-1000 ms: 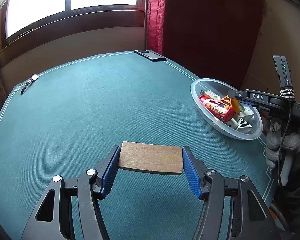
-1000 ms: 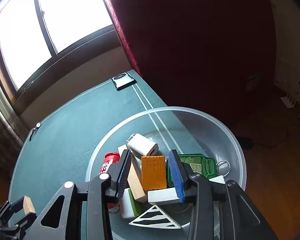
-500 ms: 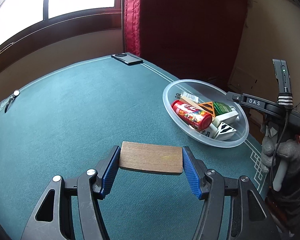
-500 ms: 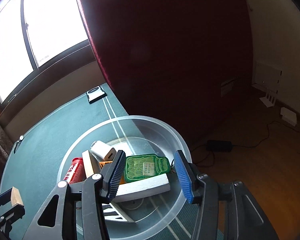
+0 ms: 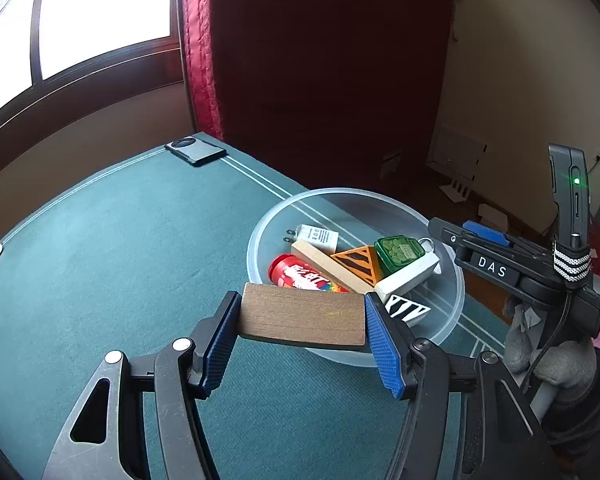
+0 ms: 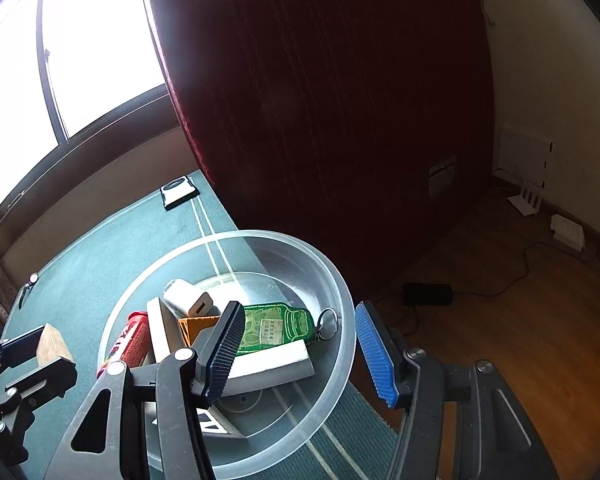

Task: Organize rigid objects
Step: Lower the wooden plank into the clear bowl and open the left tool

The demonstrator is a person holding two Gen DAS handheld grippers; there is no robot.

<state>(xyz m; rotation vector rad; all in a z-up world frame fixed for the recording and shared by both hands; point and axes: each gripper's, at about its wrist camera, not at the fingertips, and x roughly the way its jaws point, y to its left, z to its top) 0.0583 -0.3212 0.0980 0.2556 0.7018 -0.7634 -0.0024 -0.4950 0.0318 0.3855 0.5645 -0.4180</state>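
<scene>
The wooden block (image 5: 303,316) is clamped flat between the blue pads of the left gripper (image 5: 302,322), held in the air at the near rim of the clear bowl (image 5: 260,224), partly over its edge. Inside the bowl lie a red can (image 5: 300,274), a pale wooden bar (image 5: 324,262), an orange striped wedge (image 5: 358,260), a green bottle-shaped tin (image 5: 398,250), a white charger (image 5: 318,236), a white block (image 5: 410,276) and a black-and-white striped wedge (image 5: 408,312). The right gripper (image 6: 300,346) hangs over the bowl's right rim with its jaws apart and nothing pressed between them; the tin and white block sit below it, untouched.

The step in hand looks to be dropping the wooden block into the bowl. To do it well, the left gripper should carry the block past the rim toward the bowl's far, emptier side beyond the charger, lower it close to the pile, then open, so it neither lands on the rim nor tips the bowl. The right gripper would do best to clear away from the bowl first. A phone (image 5: 196,152) lies well beyond the bowl at the green table's (image 5: 120,248) far edge.
</scene>
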